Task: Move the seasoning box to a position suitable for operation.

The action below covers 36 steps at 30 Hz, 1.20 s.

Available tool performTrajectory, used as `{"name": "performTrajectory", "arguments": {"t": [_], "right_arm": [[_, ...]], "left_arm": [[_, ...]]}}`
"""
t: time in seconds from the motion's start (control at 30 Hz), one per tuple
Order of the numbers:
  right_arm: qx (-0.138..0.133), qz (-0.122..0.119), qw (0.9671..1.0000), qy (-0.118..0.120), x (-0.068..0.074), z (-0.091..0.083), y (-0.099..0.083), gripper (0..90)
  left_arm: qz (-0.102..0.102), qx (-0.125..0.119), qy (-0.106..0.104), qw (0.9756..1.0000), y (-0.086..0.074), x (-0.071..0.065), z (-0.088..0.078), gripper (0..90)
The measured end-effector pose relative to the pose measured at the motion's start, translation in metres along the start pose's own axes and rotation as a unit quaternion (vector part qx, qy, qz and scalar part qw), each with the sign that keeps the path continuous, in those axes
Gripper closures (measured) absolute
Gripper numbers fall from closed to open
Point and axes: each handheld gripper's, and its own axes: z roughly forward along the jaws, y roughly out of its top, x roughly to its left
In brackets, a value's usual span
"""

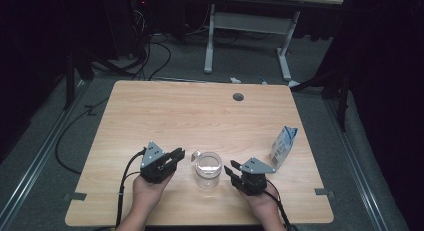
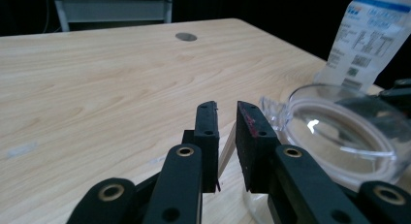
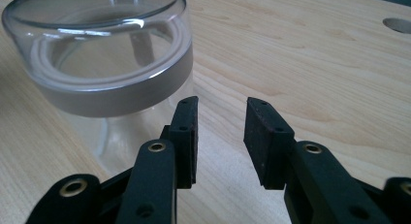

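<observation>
Between both sets of jaws, upright on the pale wooden worktop point(image 1: 165, 106), stands the clear round lidded glass jar point(image 1: 208, 168). Left gripper point(image 1: 176, 154), narrowly parted and empty, sits nearer its rim; right gripper point(image 1: 231, 172), half-spread and empty, points leftward at it.

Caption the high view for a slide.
Two hand-held grippers flank a lidded clear glass jar on a light wooden table.

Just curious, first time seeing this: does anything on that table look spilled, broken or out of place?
Nothing stands out. The clear lidded jar stands upright on the table, the white pouch stands near the right edge, and nothing has spilled.
</observation>
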Motion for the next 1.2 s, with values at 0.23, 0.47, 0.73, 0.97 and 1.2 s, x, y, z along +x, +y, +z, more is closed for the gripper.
{"name": "performTrajectory", "arguments": {"t": [0.23,0.47,0.73,0.97,1.2], "right_arm": [[-0.004,-0.009,1.0,-0.001,-0.001,-0.003,-0.001,66.9],[-0.001,-0.005,1.0,0.007,-0.002,-0.005,-0.006,70.9],[-0.006,-0.005,0.9998,0.017,0.002,-0.01,-0.003,76.4],[-0.005,-0.012,0.9997,0.02,0.006,-0.01,-0.002,78.7],[-0.006,-0.014,0.9996,0.022,0.007,-0.011,-0.001,81.1]], "left_arm": [[0.008,0.001,0.007,0.9999,0.007,-0.003,0.007,83.0],[0.017,0.001,0.0,0.9999,0.013,-0.011,0.015,88.3],[0.022,0.005,-0.004,0.9997,0.017,-0.02,0.023,89.8],[0.024,0.008,-0.006,0.9997,0.018,-0.023,0.026,89.9],[0.026,0.011,-0.008,0.9996,0.016,-0.024,0.028,89.9]]}}
